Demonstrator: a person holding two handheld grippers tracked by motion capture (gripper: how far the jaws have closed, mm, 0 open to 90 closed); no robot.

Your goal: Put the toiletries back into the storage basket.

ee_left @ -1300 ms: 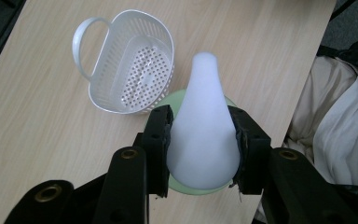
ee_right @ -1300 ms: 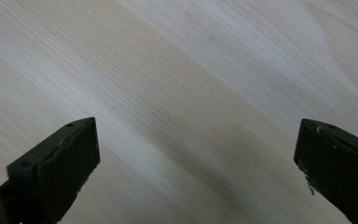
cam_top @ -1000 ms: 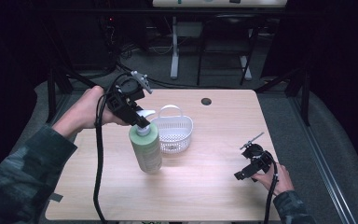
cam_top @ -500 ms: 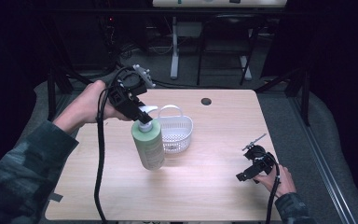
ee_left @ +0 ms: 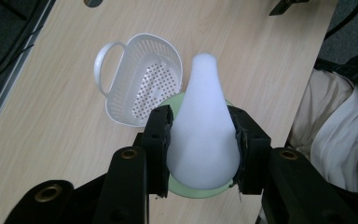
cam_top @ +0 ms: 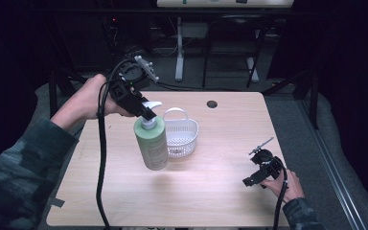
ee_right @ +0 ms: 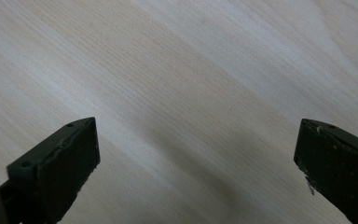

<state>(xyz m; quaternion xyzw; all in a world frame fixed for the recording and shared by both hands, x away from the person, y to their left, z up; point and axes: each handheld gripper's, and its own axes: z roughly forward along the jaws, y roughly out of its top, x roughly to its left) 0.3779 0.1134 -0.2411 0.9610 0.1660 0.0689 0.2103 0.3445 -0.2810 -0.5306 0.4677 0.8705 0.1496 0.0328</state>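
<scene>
Here, my left gripper [ee_left: 200,144] clamps the white pump head [ee_left: 203,126] of a pale green plastic bottle [cam_top: 152,143]. It hangs beside the white perforated basket [cam_top: 181,136]. My right gripper [ee_right: 198,163] rests wide apart over the wooden tabletop [cam_top: 220,143].

No legible text, brand, no. or sign in any view. Green pump bottle [cam_top: 152,143] near bench centre carries a pale label panel; print too small and blurred to read.

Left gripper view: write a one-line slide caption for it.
Left claw clamped on the white pump head of a green bottle, above a wooden table beside a white basket.
</scene>
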